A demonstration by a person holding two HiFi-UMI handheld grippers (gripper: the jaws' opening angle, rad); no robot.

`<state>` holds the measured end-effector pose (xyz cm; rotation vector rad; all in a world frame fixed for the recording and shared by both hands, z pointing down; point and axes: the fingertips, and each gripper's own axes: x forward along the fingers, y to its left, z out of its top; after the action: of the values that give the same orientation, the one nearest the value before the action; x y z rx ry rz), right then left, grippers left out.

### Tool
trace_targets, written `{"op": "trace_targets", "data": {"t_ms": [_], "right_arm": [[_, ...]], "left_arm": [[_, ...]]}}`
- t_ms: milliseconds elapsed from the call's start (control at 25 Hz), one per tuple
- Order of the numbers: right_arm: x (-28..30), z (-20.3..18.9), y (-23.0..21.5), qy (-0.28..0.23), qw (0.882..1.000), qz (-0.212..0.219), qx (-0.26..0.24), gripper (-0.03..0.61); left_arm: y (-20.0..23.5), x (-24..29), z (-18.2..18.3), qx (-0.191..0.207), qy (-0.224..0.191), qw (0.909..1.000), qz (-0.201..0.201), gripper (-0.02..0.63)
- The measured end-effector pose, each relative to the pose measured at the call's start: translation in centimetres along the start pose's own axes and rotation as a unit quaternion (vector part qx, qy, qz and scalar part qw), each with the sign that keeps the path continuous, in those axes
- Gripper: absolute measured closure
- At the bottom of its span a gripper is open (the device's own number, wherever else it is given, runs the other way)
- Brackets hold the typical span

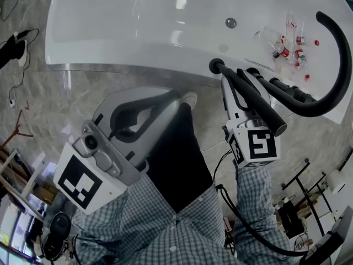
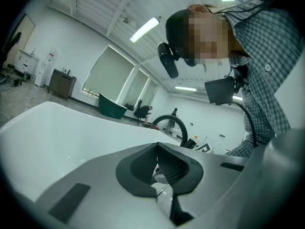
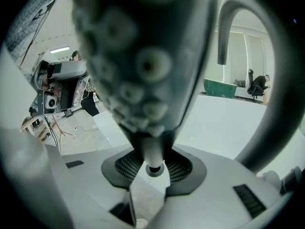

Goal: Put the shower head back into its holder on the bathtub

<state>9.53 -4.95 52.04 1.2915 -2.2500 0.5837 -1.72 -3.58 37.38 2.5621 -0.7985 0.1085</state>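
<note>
The right gripper (image 1: 228, 83) is up against the near rim of the white bathtub (image 1: 138, 26), right of centre in the head view, and its jaws are pinched on the black shower head (image 1: 251, 101). The slim end of the handle runs forward through the jaws and meets the round dark holder (image 1: 215, 66) on the rim, while the broad sprayer end lies back over the gripper body towards its marker cube. In the right gripper view the nozzle face (image 3: 138, 56) fills the upper middle of the frame, and just below it the narrow neck sits squeezed between the two jaws (image 3: 153, 170). The black hose (image 1: 339, 65) arcs away along the right edge. A few small bottles (image 1: 287, 46) lie on the rim at the upper right. The left gripper (image 1: 175, 99) hangs lower left over the marbled floor (image 1: 55, 104), clear of the tub – its jaws are pressed together with nothing between them (image 2: 164, 194).
</note>
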Motion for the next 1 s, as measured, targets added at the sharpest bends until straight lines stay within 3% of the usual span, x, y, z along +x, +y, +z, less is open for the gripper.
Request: {"op": "trace_targets", "data": {"t_ms": [1000], "right_arm": [[4.4,-3.3,1.2,0.059,0.996,0.01,-0.061,0.443]], "left_arm": [[-0.5,0.3,-1.3,-0.014,0.013,0.9998,-0.011,0.606]]}}
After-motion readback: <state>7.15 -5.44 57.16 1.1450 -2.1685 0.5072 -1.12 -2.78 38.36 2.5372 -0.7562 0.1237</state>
